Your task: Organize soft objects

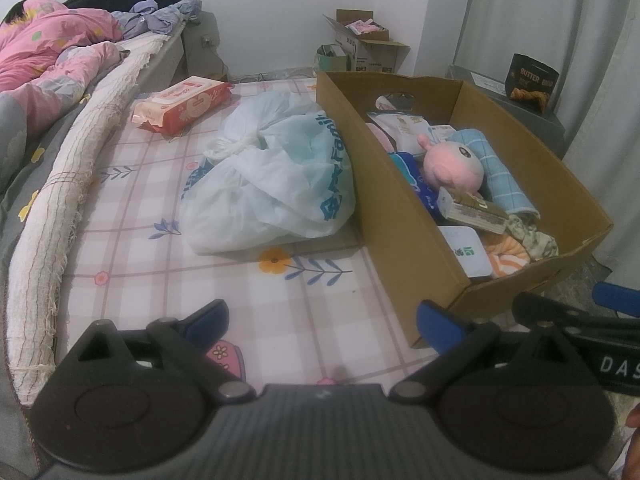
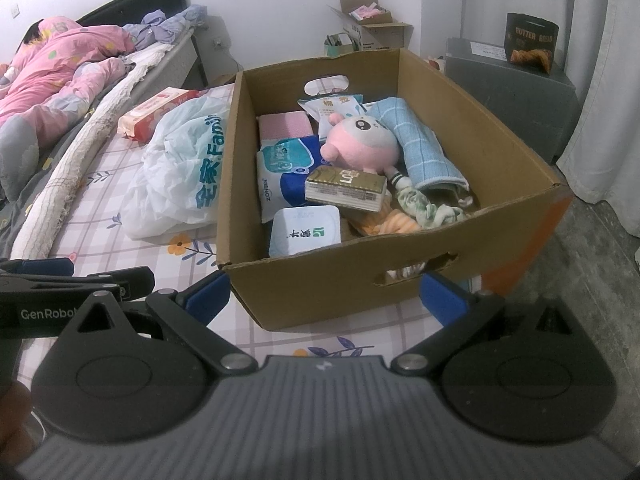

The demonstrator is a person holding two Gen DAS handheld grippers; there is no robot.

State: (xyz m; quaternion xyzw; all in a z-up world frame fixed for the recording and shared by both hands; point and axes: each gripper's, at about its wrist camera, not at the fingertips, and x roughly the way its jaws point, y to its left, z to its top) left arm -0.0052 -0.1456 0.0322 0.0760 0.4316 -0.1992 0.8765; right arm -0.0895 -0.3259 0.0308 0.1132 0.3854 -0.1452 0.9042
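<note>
An open cardboard box [image 2: 320, 284] [image 1: 400, 216] stands on the checked floor mat. In it lie a pink plush toy [image 2: 360, 144] [image 1: 450, 164], a light blue towel [image 2: 424, 148] [image 1: 496, 172], an orange cloth [image 2: 400, 224], a green patterned cloth [image 2: 424, 204], tissue packs [image 2: 284, 172] and a gold box [image 2: 346, 190]. A tied white plastic bag [image 1: 272, 172] [image 2: 180, 172] lies left of the box. My left gripper [image 1: 322, 324] is open and empty over the mat. My right gripper [image 2: 324, 296] is open and empty at the box's near wall.
A red wet-wipes pack [image 1: 182, 106] lies on the mat behind the bag. A bed with a pink quilt [image 1: 52, 48] runs along the left. Small cardboard boxes [image 1: 368, 44] stand by the far wall. A grey cabinet [image 2: 508, 92] with a paper bag stands right, by curtains.
</note>
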